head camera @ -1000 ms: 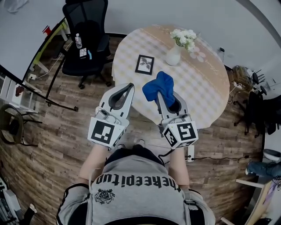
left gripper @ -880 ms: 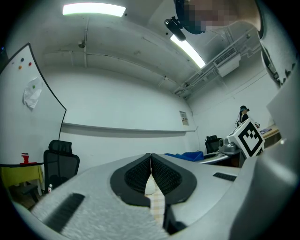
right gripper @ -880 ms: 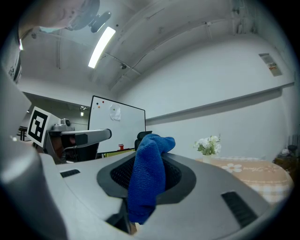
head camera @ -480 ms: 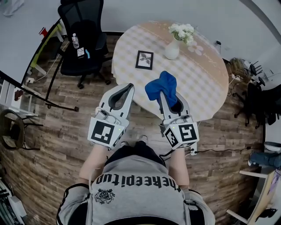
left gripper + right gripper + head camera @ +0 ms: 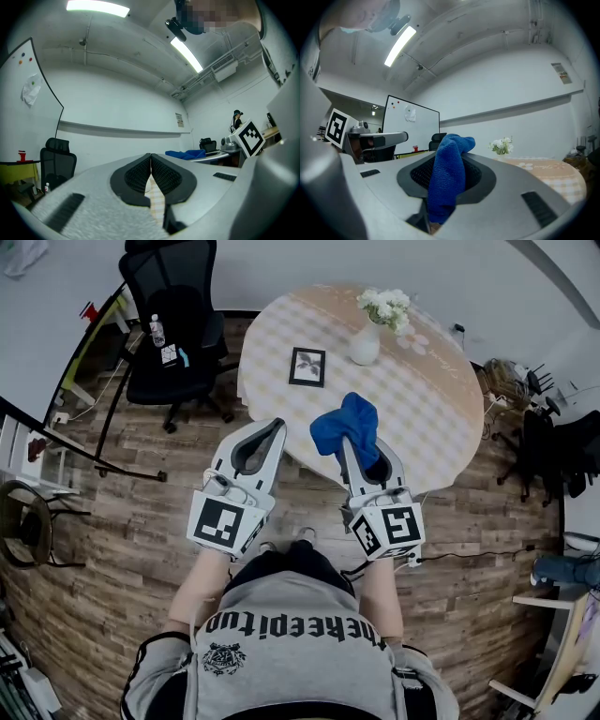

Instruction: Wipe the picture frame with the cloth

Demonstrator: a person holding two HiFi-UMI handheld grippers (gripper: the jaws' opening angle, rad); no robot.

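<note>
Standing at the near edge of a round table [image 5: 422,418] with a checked cover, holding both grippers out side by side. Pinching a blue cloth [image 5: 345,426] in the right gripper [image 5: 354,448], jaws pressed onto the fabric, one bunch sticking up past the tips and a tail hanging down between the pads. Carrying nothing in the left gripper [image 5: 277,424], jaws brought together with the tips touching and only a sliver of checked cover visible through the gap lower down. Hovering the cloth above the table's near side, well apart from the picture frame [image 5: 307,366]. Finding that frame on the cover toward the table's far left, dark-edged with a pale mat, touched by neither gripper. Noting a white vase [image 5: 365,348] of white flowers [image 5: 384,304] near it, to the right. Spotting a black office chair [image 5: 178,315] left of the table on the wooden floor [image 5: 122,521], with a small bottle [image 5: 157,331] by its seat. Catching a whiteboard [image 5: 411,129] against the far wall in the right gripper view.
</note>
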